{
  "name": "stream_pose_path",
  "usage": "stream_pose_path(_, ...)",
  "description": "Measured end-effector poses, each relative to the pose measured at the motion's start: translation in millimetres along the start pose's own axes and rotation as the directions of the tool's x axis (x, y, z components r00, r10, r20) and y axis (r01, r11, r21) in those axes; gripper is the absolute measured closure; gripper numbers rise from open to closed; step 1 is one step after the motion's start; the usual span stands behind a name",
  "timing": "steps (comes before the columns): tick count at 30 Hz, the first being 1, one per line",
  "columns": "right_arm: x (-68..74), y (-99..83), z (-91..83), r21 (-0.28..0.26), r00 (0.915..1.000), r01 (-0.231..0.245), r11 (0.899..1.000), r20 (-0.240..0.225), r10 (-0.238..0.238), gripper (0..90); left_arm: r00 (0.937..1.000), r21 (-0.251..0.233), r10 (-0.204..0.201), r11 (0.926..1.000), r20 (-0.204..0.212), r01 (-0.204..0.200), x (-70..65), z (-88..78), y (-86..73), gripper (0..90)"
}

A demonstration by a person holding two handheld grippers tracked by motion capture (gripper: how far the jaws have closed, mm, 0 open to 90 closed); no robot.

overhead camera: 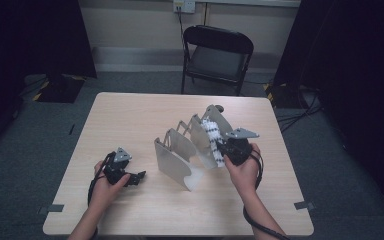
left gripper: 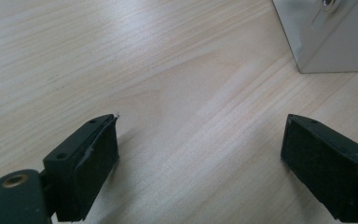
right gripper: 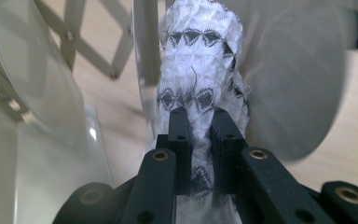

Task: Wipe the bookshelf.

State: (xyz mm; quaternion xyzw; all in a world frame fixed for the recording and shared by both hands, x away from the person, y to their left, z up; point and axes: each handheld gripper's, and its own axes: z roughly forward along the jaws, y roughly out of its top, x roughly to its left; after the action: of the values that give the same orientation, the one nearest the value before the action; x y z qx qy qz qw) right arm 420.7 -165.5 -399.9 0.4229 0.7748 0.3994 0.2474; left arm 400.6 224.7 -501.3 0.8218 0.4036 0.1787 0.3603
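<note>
- Patterned cloth [right gripper: 200,70] sits between two metal rack [overhead camera: 177,160] plates, clenched by my right gripper [right gripper: 199,122].
- My left gripper [left gripper: 200,158] rests released on the table [overhead camera: 130,115].

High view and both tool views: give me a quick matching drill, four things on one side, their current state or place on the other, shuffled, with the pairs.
Things:
1. left tool
2. right tool
3. patterned cloth
4. folding chair

States or places:
A. white with black motifs, between two plates of the metal rack
B. shut on fabric
C. beyond the far edge of the table, on the floor
D. open over bare wood, near the rack's corner

Pairs: 1-D, 2-B, 3-A, 4-C
</note>
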Motion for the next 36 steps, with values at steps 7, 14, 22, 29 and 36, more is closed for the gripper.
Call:
stream_pose_path(7,-6.7,45.9,-18.1,-0.083,1.0,-0.001,0.997,0.009,0.002,80.6,1.0,0.008,0.01,0.9999,0.002,-0.01,0.7,-0.7,0.1,10.8)
stream_pose_path(14,-6.5,42.3,-3.1,-0.034,0.9995,0.019,0.999,0.026,-0.018,80.5,1.0,0.008,0.009,0.9999,0.003,-0.009,0.6,-0.8,0.1,10.8)
stream_pose_path(22,-11.1,16.4,14.2,0.009,0.9997,-0.004,1.0,0.025,0.004,80.4,0.9999,0.005,0.01,0.9999,0.005,-0.01,0.4,-0.7,0.0,10.8)
stream_pose_path(29,-13.8,-18.4,27.5,0.06,0.9992,-0.034,0.998,0.023,0.033,80.3,1.0,0.004,0.003,1.0,0.004,-0.003,-0.3,-0.8,-0.3,10.8)
stream_pose_path(36,-11.3,-50.1,37.7,0.117,0.9996,-0.025,0.993,-0.013,0.027,79.1,1.0,0.004,0.001,1.0,0.004,-0.001,-0.3,-0.8,-0.3,10.9)
